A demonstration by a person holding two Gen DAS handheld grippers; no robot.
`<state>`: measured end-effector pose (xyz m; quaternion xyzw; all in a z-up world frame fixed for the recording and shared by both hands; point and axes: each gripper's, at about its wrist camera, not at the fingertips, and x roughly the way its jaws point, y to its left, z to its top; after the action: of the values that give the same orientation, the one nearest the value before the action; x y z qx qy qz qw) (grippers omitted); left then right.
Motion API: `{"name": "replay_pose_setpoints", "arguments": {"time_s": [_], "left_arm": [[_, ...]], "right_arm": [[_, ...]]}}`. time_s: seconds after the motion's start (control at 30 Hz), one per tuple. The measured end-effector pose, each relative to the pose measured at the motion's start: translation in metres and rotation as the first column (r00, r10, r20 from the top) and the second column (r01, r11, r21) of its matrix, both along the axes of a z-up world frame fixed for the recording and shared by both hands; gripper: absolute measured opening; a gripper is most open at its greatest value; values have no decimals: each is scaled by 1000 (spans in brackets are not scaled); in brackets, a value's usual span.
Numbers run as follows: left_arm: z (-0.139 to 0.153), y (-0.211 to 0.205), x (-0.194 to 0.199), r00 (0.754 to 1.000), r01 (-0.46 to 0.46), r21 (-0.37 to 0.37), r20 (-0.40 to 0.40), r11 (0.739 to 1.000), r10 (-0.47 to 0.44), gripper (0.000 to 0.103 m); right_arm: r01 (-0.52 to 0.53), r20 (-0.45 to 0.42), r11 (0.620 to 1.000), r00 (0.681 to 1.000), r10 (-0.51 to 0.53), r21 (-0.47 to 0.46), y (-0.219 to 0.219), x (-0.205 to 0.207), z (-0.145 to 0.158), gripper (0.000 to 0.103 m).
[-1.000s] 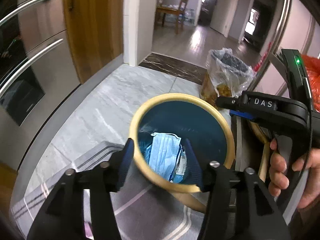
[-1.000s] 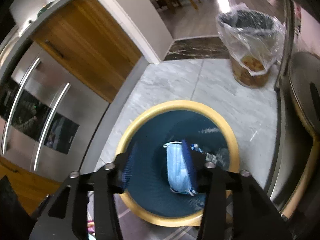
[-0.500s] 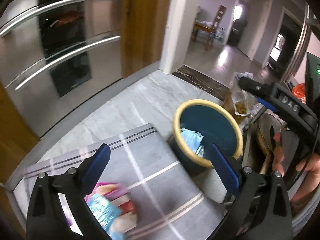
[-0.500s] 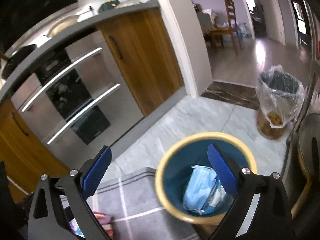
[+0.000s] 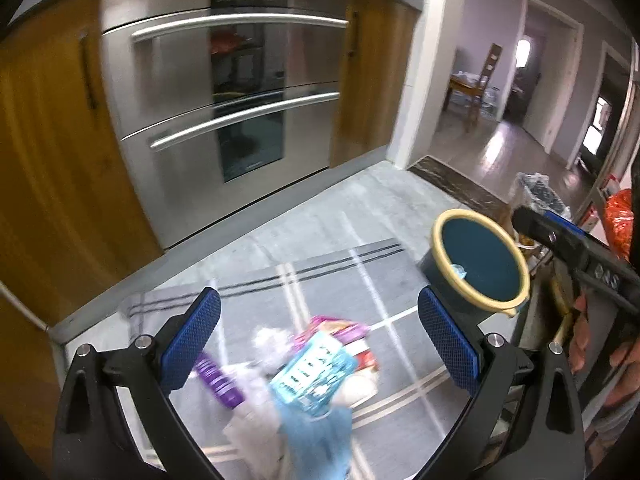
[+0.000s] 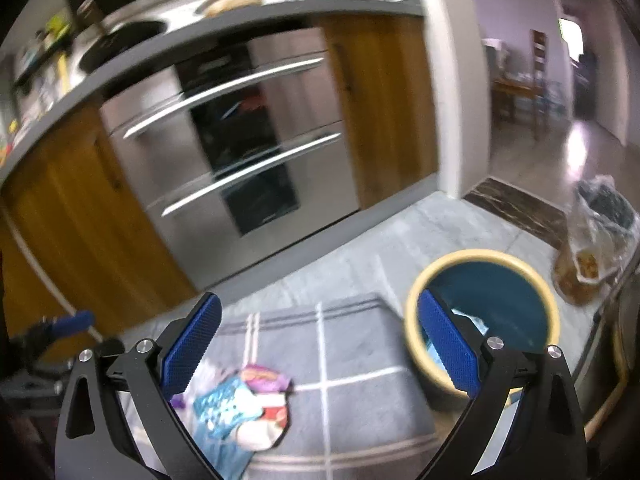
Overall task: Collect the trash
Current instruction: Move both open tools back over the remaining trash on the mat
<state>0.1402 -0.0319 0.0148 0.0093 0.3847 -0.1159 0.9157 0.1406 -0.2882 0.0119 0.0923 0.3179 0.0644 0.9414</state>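
Left tongs [image 5: 318, 336] and right tongs [image 6: 318, 338] gaped wide, both empty. Trash pile [image 5: 308, 368] lay on grey rug [image 5: 320, 280], beside bin [image 5: 478, 264]. Best approach: lower steadily, pinch single wrapper, not heap.

Steel double oven [image 5: 224, 108] between wooden cabinets [image 5: 52, 160], grey tiled floor [image 5: 360, 208].
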Motion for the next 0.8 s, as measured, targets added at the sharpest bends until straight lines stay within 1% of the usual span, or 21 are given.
{"name": "replay_pose_setpoints", "arguments": {"time_s": [0.13,0.17,0.27,0.37,0.5,0.63,0.7,0.8], "left_arm": [[-13,31,-7,997,-73,2,-26,997,73,97],[-17,40,-8,994,-100,3,-38,995,100,97],[-23,56,-11,990,-131,6,-47,991,131,97],[-31,68,-15,987,-150,19,-54,989,151,97],[-43,85,-21,982,-167,48,-79,985,170,97],[-48,99,-22,979,-178,42,-98,983,181,97],[-50,106,-22,976,-188,43,-99,981,191,97],[-56,119,-22,969,-217,57,-111,975,222,97]], "right_arm": [[-79,-36,996,996,78,-37,33,-7,-9,98],[-91,-50,995,995,90,-34,39,-8,-12,98],[-107,-92,994,990,105,-15,53,-9,-21,98],[-110,-129,994,986,110,3,65,-6,-29,98],[-116,-167,993,980,109,-33,84,0,-41,98],[-129,-236,991,965,117,-33,99,10,-61,98],[-161,-260,985,955,140,-59,111,13,-70,98],[-216,-285,967,943,170,-136,131,14,-85,98]]}}
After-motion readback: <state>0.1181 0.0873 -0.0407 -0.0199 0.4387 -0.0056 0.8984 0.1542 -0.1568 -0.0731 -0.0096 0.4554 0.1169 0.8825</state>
